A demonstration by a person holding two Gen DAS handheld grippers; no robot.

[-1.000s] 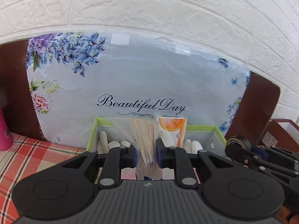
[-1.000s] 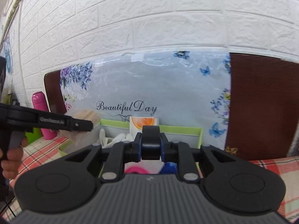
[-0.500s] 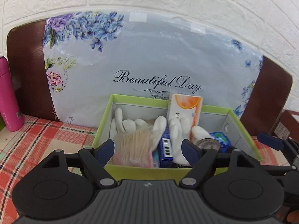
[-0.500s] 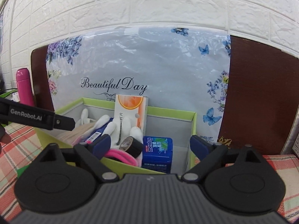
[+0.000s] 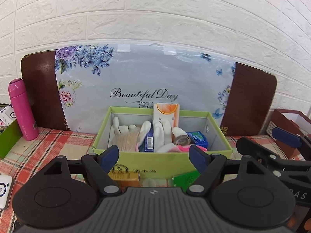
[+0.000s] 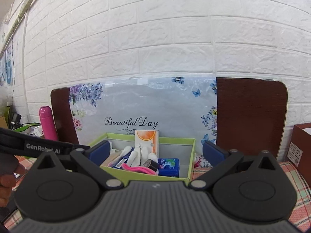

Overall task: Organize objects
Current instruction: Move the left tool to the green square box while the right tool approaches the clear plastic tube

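Note:
A green box (image 5: pixel 165 160) stands on the checked tablecloth against a floral board. It holds white gloves (image 5: pixel 161 134), a bag of toothpicks (image 5: pixel 126 141), an orange-white carton (image 5: pixel 165 114), a tape roll (image 5: pixel 181 140), a blue mint tin (image 5: pixel 198 137) and a pink band. The box also shows in the right wrist view (image 6: pixel 147 174). My left gripper (image 5: pixel 155 157) is open and empty, back from the box's front wall. My right gripper (image 6: pixel 155 151) is open and empty, also in front of the box.
A pink bottle (image 5: pixel 22 108) stands at the left beside another green box (image 5: pixel 7 139). A brown box (image 5: pixel 287 128) stands at the right. An orange packet (image 5: pixel 124 176) and a green packet (image 5: pixel 186 178) lie before the box. A white device (image 5: pixel 4 190) lies at the left.
My left gripper let go of the toothpick bag into the box and opened. My right gripper opened and released the tape roll. Both grippers pulled back from the box.

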